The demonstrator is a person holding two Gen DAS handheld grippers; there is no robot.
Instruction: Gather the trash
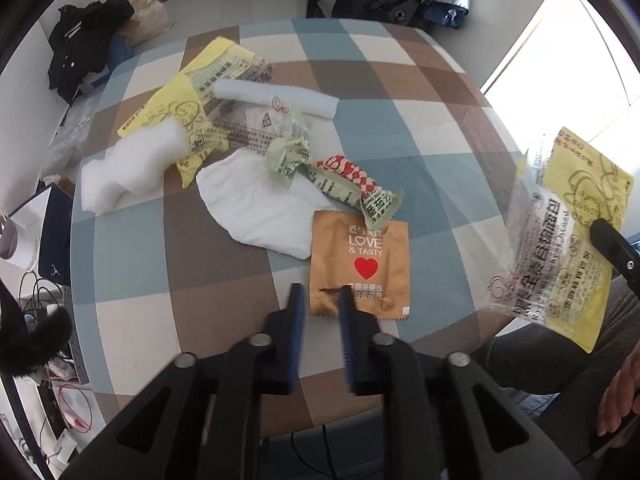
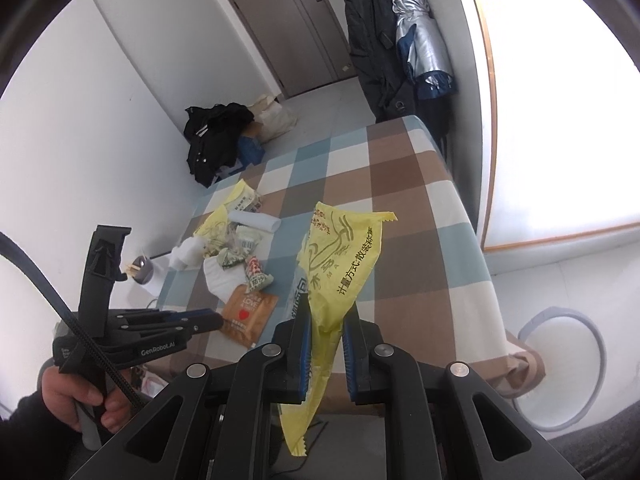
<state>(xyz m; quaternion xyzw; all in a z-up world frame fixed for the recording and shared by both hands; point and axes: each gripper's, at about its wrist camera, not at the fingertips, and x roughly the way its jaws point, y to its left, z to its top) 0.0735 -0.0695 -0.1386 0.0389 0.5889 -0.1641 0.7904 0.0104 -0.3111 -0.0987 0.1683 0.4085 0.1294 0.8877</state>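
Right gripper [image 2: 326, 330] clamped on yellow wrapper [image 2: 340, 276] beyond table's right edge [image 1: 500, 184], left gripper [image 1: 320, 300] jaws apart over brown packet's near edge [image 1: 360, 264].

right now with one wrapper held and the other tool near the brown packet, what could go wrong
1. The right tool grips the yellow wrapper only along a narrow strip, with most of it flopping free, so it may slip out.
2. The left tool is open over the brown packet, which lies flat on the tablecloth; closing could pinch cloth instead.
3. The green wrapper overlaps the packet's top edge and might get dragged along.
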